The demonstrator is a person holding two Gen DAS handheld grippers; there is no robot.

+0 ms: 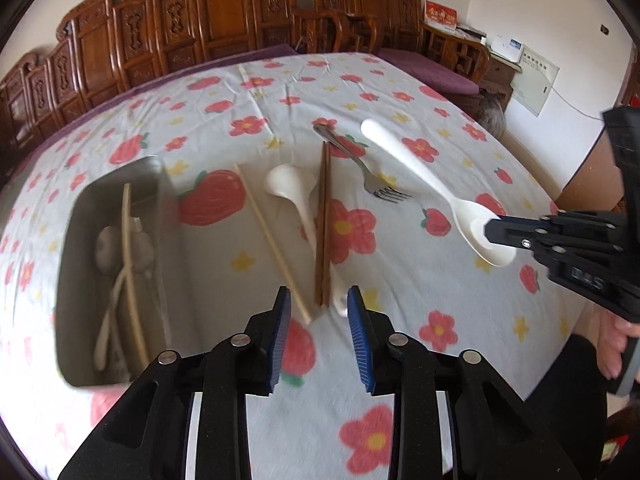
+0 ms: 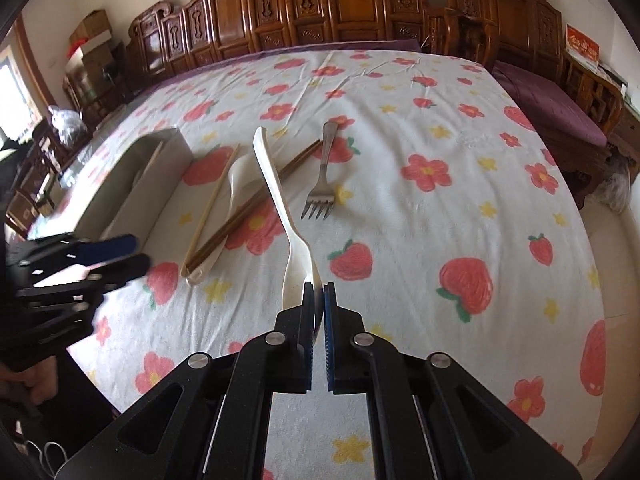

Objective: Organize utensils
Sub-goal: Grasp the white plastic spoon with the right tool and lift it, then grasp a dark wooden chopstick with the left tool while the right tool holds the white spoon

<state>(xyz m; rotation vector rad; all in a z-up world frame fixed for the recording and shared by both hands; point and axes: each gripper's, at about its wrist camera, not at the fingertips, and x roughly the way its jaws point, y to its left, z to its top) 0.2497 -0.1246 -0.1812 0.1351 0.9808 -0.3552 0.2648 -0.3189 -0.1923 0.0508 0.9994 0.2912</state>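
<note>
My right gripper [image 2: 319,292] is shut on the bowl of a white plastic spoon [image 2: 276,196] and holds it above the cloth, handle pointing away; it also shows in the left wrist view [image 1: 424,184]. My left gripper [image 1: 319,300] is open and empty, just short of the near ends of a pair of brown chopsticks [image 1: 323,224]. On the cloth lie a white soup spoon [image 1: 294,190], a pale chopstick [image 1: 272,240] and a metal fork [image 1: 366,172]. A metal tray [image 1: 76,248] at the left holds a pale chopstick and spoons.
The table carries a white cloth [image 2: 440,140] with red flowers and strawberries. Carved wooden chairs [image 2: 340,4] line the far edge. A purple-cushioned bench [image 2: 552,100] stands at the right. The table's right edge drops to the floor.
</note>
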